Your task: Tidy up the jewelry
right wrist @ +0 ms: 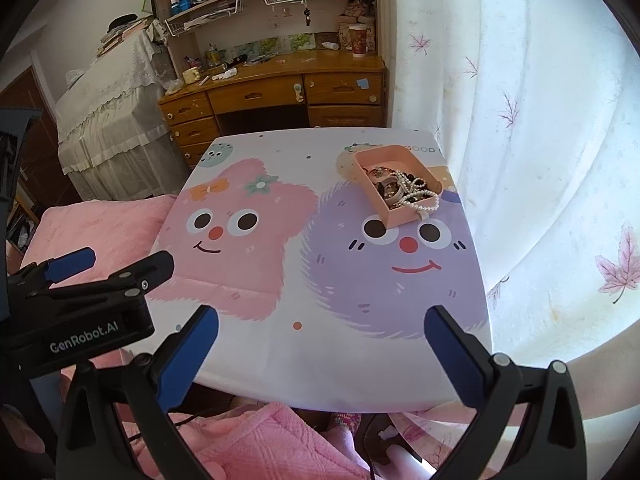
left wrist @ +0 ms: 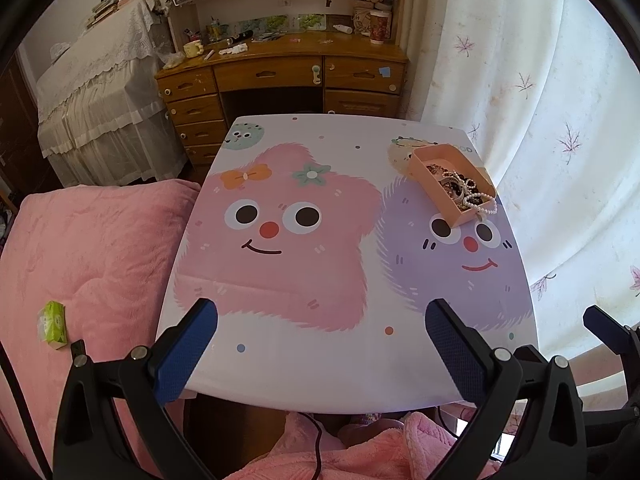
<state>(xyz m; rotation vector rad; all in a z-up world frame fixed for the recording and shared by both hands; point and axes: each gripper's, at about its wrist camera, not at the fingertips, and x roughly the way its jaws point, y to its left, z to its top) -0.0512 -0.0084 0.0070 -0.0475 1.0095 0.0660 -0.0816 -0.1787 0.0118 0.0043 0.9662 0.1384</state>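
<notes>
A pink open box (left wrist: 424,160) (right wrist: 400,212) stands at the far right of the cartoon-print table (left wrist: 320,368) (right wrist: 320,360). It holds a heap of jewelry (left wrist: 460,190) (right wrist: 400,188): rings, dark beads and a white pearl strand (left wrist: 489,209) (right wrist: 426,202) that hangs over the near right corner. My left gripper (left wrist: 320,320) is open and empty above the table's near edge. My right gripper (right wrist: 322,322) is open and empty, also at the near edge. The left gripper also shows at the left of the right wrist view (right wrist: 100,264).
A pink quilt (left wrist: 80,260) lies left of the table with a green packet (left wrist: 52,324) on it. A white curtain (left wrist: 560,120) hangs to the right. A wooden desk (left wrist: 280,72) and a lace-covered piece of furniture (left wrist: 100,100) stand beyond. A pink robe (right wrist: 248,448) lies below the near edge.
</notes>
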